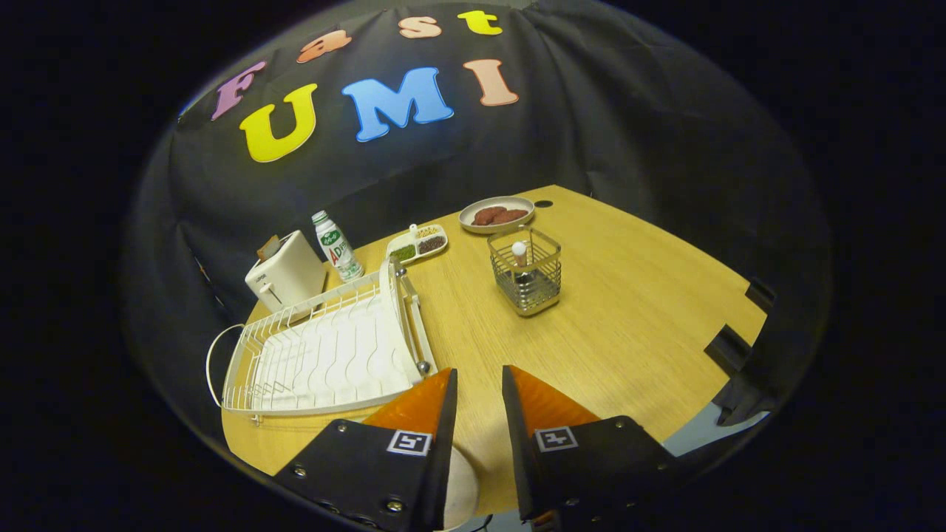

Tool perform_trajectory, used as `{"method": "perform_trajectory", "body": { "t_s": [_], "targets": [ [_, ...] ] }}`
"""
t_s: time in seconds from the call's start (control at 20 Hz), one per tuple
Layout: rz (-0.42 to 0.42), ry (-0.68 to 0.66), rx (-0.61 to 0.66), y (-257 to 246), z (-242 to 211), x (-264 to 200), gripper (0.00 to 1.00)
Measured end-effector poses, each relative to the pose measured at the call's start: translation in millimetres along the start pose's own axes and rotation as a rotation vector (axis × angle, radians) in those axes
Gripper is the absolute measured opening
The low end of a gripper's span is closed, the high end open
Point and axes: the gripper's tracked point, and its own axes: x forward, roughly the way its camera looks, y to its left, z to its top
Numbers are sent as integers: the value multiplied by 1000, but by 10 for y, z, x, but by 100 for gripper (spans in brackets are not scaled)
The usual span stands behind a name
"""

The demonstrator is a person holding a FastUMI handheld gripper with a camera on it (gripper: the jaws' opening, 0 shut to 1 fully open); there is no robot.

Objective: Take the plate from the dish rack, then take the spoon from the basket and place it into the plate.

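Two fingers of gripper (479,391) parted, narrow gap, nothing gripped. Spoon (519,253) upright in basket (526,284), 12 o'clock beyond fingers. Dish rack (325,355) at 10 o'clock. Plate (463,480) partly hidden, 6 o'clock, betw. finger bases.

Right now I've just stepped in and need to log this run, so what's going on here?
A person holds the gripper above the wooden table, its fingers slightly apart with nothing visibly between them. A pale rounded thing, perhaps the plate, shows low behind the fingers. The white dish rack lies just ahead of the fingers to one side with no plate in its slots. The spoon stands in the wire basket beyond them.
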Motion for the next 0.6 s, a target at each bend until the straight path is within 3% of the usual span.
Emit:
{"method": "perform_trajectory", "body": {
  "t_s": [0.6],
  "targets": [
    [-102, -93, 1, -333, 785, 553, 37]
  ]
}}
